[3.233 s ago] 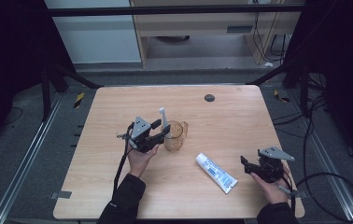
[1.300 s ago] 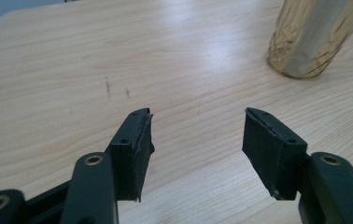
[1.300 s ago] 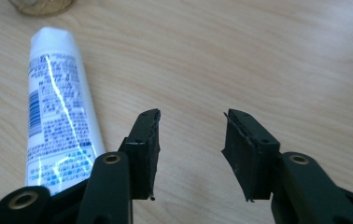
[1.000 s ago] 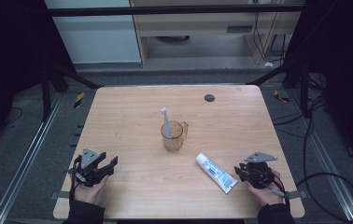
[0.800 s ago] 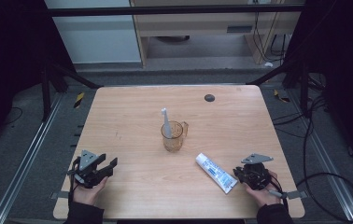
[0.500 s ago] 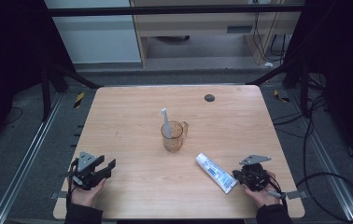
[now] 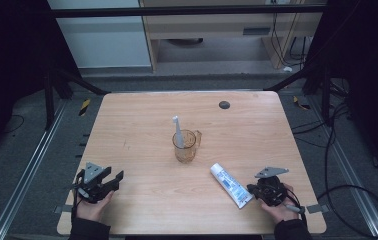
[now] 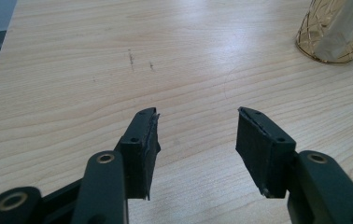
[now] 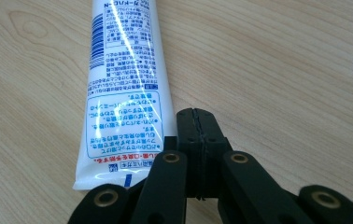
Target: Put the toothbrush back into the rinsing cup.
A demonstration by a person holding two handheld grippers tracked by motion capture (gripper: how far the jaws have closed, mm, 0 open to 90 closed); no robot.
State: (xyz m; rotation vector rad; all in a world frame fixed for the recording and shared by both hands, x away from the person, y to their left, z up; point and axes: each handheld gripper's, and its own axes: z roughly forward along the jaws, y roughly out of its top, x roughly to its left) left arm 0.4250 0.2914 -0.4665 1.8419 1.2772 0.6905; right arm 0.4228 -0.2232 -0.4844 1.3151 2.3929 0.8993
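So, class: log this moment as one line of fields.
left gripper: open, empty | right gripper: shut, empty, beside toothpaste tube | toothbrush: in cup

Wooden table [image 7: 142,125] with amber cup [image 7: 186,148], toothpaste tube [image 7: 231,178], black disc [image 7: 224,104].

Left tongs [image 8: 197,133] gape; right tongs [image 9: 197,122] pressed together.

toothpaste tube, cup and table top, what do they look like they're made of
Toothpaste tube: likely soft plastic or laminate; glossy white, streaks of glare cross its blue and red print, flat crimped end. Cup: looks like clear amber glass or plastic, since the pale toothbrush shows through its wall, with fine gold lines on it. Table top: light wood or wood-look laminate, grain lines and a soft sheen.
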